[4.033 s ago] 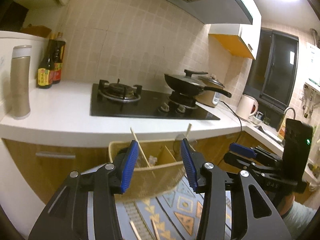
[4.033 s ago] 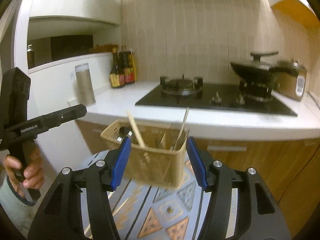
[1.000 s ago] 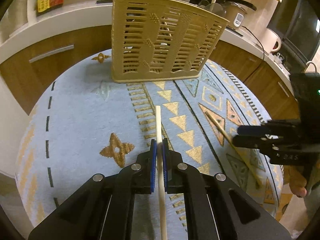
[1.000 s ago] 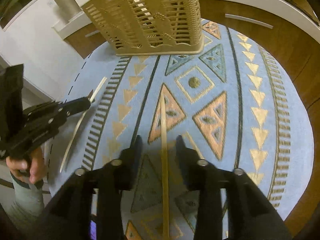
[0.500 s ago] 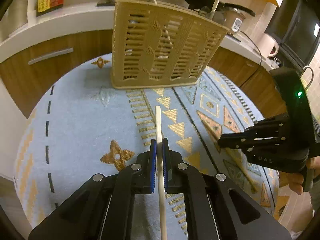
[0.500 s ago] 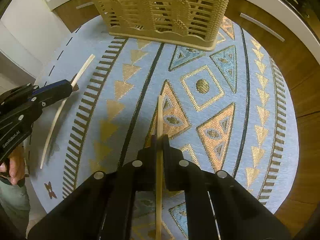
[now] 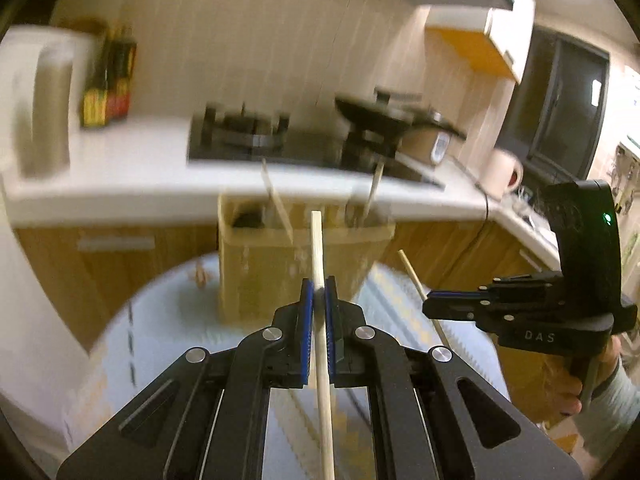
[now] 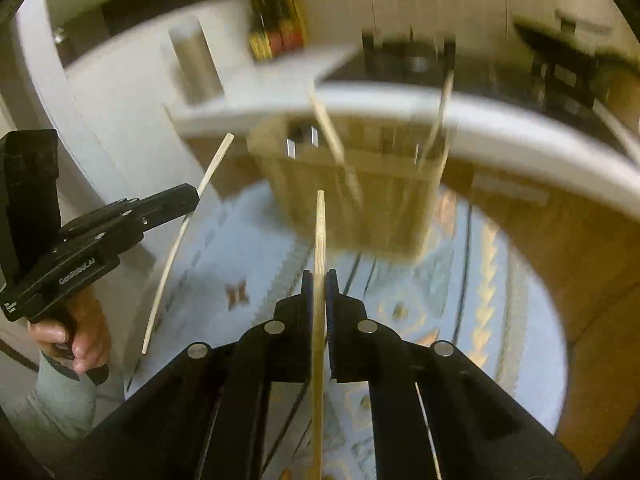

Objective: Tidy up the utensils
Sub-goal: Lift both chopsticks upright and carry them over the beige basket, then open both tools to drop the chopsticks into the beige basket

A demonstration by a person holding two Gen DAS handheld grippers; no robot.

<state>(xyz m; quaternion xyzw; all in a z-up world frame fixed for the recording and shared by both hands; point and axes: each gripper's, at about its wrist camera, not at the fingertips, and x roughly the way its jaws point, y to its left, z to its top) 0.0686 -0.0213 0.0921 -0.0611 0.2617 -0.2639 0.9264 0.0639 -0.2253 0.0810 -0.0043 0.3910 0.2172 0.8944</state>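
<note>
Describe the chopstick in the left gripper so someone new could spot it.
Find the tan utensil basket on the blue patterned rug. In front of it, the left gripper pinches a chopstick; paler and thicker than the right gripper's.

1. My right tool [image 8: 319, 280] pinches a chopstick [image 8: 320, 232] whose tip points toward the utensil basket [image 8: 352, 196]
2. The basket stands on the patterned blue rug [image 8: 460, 300], sticks poking up from it
3. At left, my left tool [image 8: 192, 200] grips another pale chopstick [image 8: 180, 240]
</note>
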